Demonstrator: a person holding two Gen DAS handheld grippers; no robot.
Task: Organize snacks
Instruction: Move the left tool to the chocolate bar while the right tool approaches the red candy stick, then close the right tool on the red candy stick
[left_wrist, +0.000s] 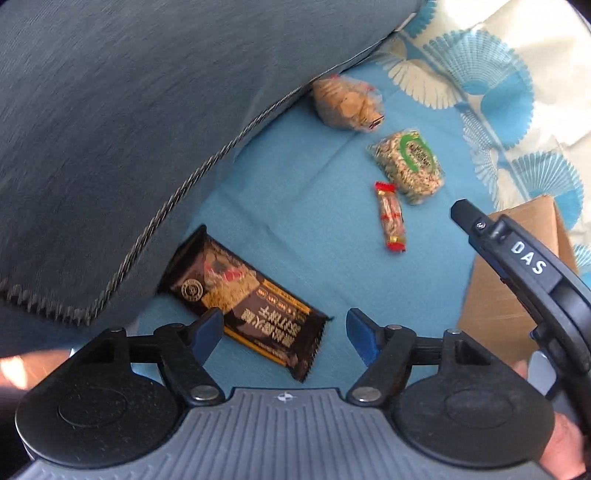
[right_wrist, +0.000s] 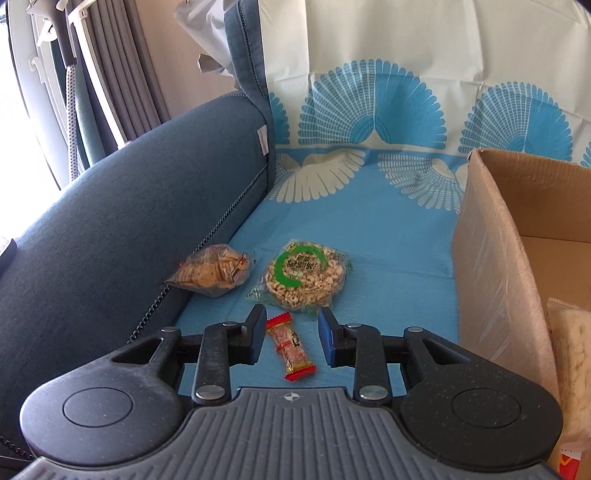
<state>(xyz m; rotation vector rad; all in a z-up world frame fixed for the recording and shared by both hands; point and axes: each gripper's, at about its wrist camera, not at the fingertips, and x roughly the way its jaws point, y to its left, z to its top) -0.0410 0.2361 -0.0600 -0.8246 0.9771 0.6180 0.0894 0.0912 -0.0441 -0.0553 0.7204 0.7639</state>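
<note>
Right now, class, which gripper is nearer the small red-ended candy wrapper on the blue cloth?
Right. The right gripper straddles the candy wrapper, jaws open. The left gripper sits apart over the dark biscuit packet.

Four wrapped snacks are laid on the blue patterned cloth (right_wrist: 369, 229). A dark brown biscuit bar (left_wrist: 243, 302) with gold print is laid flat and diagonal beside the cushion edge. A small red-ended candy (right_wrist: 290, 346) is laid lengthwise just before a round puffed-grain cake (right_wrist: 304, 278) sealed in clear film with a green ring label. A clear bag of crackers (right_wrist: 212, 271) is rested against the sofa arm. A cardboard box (right_wrist: 495, 258) is stood open at the right, with a pale packet (right_wrist: 570, 354) seen inside.
</note>
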